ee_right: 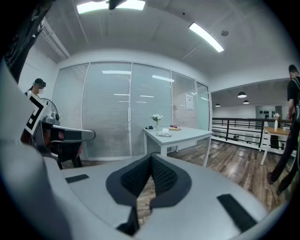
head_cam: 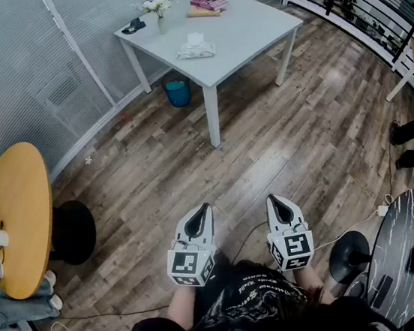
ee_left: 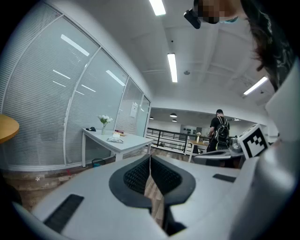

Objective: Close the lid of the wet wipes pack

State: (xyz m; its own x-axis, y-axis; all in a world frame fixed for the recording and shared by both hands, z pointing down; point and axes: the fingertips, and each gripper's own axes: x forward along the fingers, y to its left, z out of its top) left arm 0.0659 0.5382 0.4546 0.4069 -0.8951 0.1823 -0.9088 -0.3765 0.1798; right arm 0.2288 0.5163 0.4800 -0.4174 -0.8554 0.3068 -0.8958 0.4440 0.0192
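Left tool [head_cam: 200, 213] and right tool [head_cam: 275, 202] closed, empty, at waist, likely awaiting approach; wet wipes pack [head_cam: 195, 48] far off, by near edge of table [head_cam: 250, 30]

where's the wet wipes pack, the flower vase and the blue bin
wet wipes pack [head_cam: 195, 49]: head view, middle of its top.
flower vase [head_cam: 163, 25]: head view, the vase body below the flowers.
blue bin [head_cam: 178, 94]: head view, its side wall.

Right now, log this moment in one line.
left tool: shut, empty | right tool: shut, empty | wipes pack: on table ahead
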